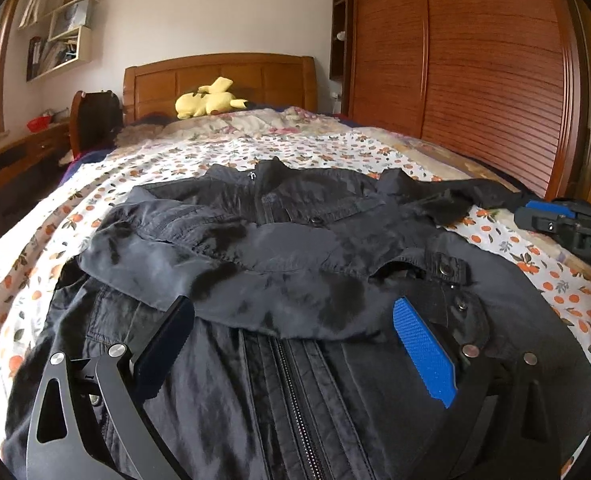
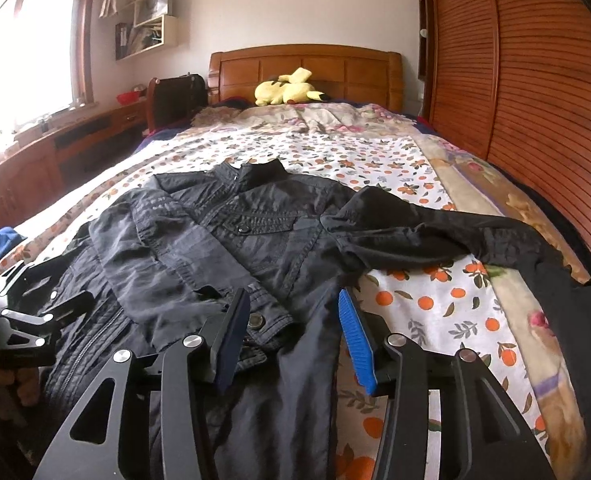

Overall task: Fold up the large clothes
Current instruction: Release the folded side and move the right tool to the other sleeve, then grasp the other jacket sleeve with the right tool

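Note:
A large black jacket (image 1: 287, 240) lies spread on the bed, collar toward the headboard, its left sleeve folded across the chest. It also shows in the right wrist view (image 2: 231, 232), with the right sleeve (image 2: 435, 236) stretched out to the right. My left gripper (image 1: 295, 344) is open, low over the zipper at the jacket's front. My right gripper (image 2: 291, 336) is open over the jacket's right lower edge, near a snap button (image 2: 256, 321). It also appears at the right edge of the left wrist view (image 1: 567, 224). Neither holds anything.
The bed has a floral sheet (image 2: 435, 312). A yellow plush toy (image 2: 287, 90) lies by the wooden headboard (image 2: 303, 68). A wooden slatted wardrobe (image 2: 535, 92) runs along the right. A desk (image 2: 55, 144) and window stand at the left.

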The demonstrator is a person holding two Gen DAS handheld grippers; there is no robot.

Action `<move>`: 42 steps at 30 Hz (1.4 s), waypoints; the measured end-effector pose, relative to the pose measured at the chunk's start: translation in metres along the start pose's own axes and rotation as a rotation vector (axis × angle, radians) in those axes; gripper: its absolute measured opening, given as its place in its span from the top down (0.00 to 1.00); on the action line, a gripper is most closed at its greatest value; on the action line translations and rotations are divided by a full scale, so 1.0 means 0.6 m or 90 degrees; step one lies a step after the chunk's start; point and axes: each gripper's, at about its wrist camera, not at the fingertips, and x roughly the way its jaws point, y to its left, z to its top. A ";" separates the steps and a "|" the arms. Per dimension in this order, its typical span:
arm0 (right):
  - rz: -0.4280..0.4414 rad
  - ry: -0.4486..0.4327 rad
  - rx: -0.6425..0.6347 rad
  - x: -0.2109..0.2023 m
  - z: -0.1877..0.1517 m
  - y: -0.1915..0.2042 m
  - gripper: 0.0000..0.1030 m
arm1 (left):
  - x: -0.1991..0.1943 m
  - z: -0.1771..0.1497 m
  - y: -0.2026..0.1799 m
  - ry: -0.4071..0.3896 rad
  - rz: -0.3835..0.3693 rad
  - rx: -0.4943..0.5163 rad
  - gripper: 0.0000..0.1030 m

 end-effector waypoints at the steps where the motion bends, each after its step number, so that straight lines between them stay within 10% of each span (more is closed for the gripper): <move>1: 0.000 0.001 0.000 0.001 0.000 0.000 0.57 | -0.003 -0.003 0.004 -0.008 -0.001 -0.007 0.03; 42: -0.166 0.027 0.030 0.127 0.047 -0.179 0.35 | -0.077 0.007 -0.016 -0.040 -0.004 0.044 0.03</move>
